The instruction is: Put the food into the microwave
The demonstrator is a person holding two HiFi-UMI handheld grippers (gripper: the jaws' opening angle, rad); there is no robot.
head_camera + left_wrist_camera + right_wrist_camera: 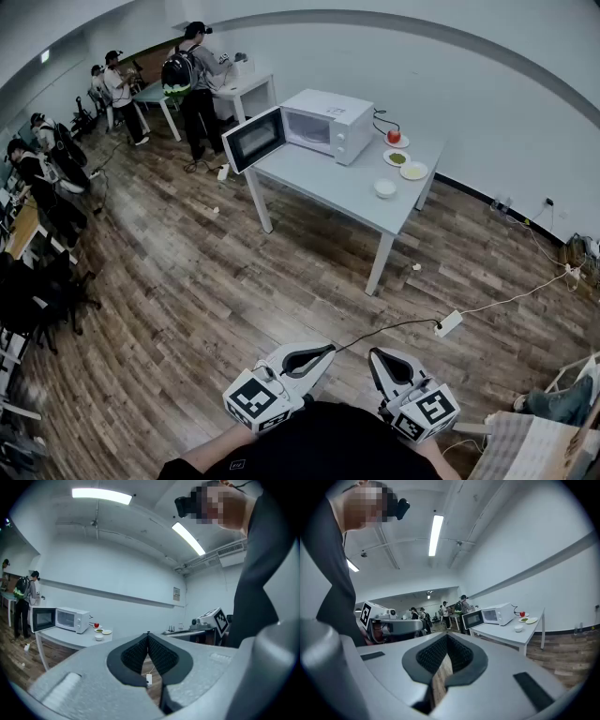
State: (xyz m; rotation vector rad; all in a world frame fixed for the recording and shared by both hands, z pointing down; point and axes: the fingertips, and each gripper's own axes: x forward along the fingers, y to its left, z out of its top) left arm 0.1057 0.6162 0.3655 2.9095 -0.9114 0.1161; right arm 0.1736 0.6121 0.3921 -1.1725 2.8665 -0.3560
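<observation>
**Wood-floored room, food waiting beside an open microwave**

Keeps both pairs of fingers (136,654) pressed tip to tip, ribbed black pads meeting with nothing between them, on the left gripper (148,637) and the right gripper (447,637) alike. Probably shut because nothing lies within reach yet. Holds the two grey moulded shells side by side, about level at the waist, aimed towards the table (328,183). Stands well apart from it across the glossy plank floor (206,291).

Finds the food (397,158) at the white table's far end, just beside the microwave (323,122):
- a smooth round red fruit (394,137)
- two shallow plates, one green-filled and one yellowish
- a small white bowl (385,188)

Sees the boxy white microwave with its dark-glass door (254,139) swung wide, likely left so for loading.
</observation>
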